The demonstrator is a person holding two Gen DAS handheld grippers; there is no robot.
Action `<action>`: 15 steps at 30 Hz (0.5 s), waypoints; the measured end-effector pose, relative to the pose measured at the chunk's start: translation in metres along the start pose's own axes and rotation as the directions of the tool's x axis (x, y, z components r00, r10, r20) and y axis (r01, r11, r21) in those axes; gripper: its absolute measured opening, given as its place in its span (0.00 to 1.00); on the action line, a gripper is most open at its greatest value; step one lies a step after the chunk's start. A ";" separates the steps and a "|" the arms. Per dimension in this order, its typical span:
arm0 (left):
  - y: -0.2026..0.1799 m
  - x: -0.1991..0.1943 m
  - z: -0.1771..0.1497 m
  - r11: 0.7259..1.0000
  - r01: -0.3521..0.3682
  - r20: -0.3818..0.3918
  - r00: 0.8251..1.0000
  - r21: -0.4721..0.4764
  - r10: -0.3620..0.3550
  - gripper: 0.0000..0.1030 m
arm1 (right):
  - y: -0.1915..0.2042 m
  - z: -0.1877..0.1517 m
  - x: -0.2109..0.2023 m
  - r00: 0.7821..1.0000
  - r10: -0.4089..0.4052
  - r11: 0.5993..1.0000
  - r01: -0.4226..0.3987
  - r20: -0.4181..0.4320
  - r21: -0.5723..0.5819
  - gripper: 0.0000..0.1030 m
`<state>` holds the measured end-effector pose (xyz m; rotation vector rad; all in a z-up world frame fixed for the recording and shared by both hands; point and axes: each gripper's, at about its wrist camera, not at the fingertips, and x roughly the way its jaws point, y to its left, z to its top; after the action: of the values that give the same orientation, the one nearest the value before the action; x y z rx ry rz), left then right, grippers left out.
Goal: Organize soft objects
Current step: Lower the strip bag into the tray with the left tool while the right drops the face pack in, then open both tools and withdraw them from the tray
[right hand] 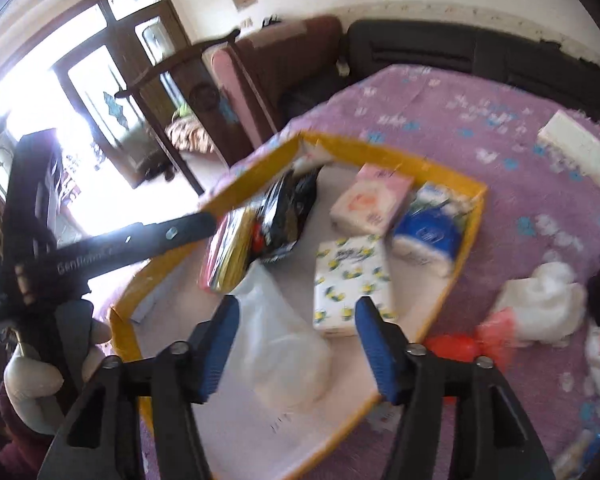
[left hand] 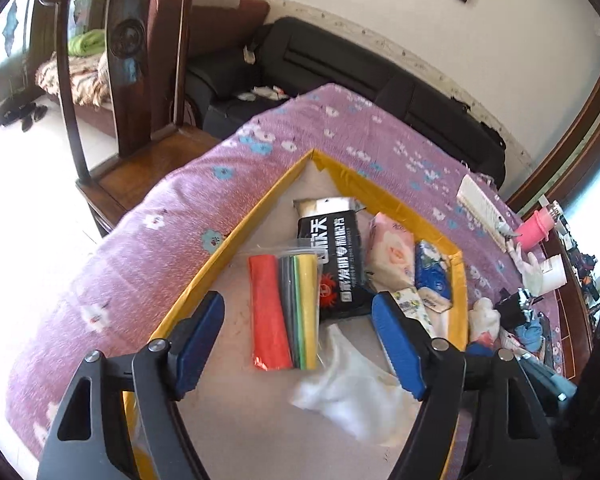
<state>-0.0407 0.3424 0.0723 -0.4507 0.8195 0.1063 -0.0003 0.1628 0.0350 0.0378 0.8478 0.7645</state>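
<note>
Both my grippers hang open and empty over the yellow-edged tray (left hand: 260,216): the left gripper (left hand: 298,344) above the bag of coloured cloths (left hand: 286,312), the right gripper (right hand: 298,350) above a white plastic bag (right hand: 280,344). Tissue packs (right hand: 354,284) lie inside the tray.

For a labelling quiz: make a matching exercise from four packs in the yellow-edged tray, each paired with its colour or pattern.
Things:
1. bag of rolled cloths
2. foil pouch
3. lemon tissue pack
4. floral tissue pack

Looks:
A. pink
B. black with white lettering
C. white with yellow print
D. red, grey, green and yellow

Pairs: 1-D, 2-B, 3-C, 4-A
</note>
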 end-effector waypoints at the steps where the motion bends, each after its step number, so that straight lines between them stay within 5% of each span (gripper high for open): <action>1: -0.003 -0.009 -0.003 1.000 0.009 0.016 1.000 0.004 -0.009 0.76 | -0.004 0.001 -0.009 1.000 -0.008 1.000 0.008 0.019 0.003 0.69; 8: -0.050 -0.051 -0.030 0.993 0.046 0.100 0.993 0.107 -0.056 0.89 | -0.074 -0.025 -0.096 0.982 -0.119 0.986 0.100 0.145 0.136 0.78; 15: -0.121 -0.029 -0.069 0.949 0.129 -0.026 0.992 0.287 -0.127 0.91 | -0.162 -0.075 -0.151 0.948 -0.279 0.922 0.221 0.151 0.318 0.80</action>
<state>-0.0762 0.2063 0.0946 -0.2267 0.7958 -0.1347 -0.0183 -0.0708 0.0323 0.2639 0.7576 0.3787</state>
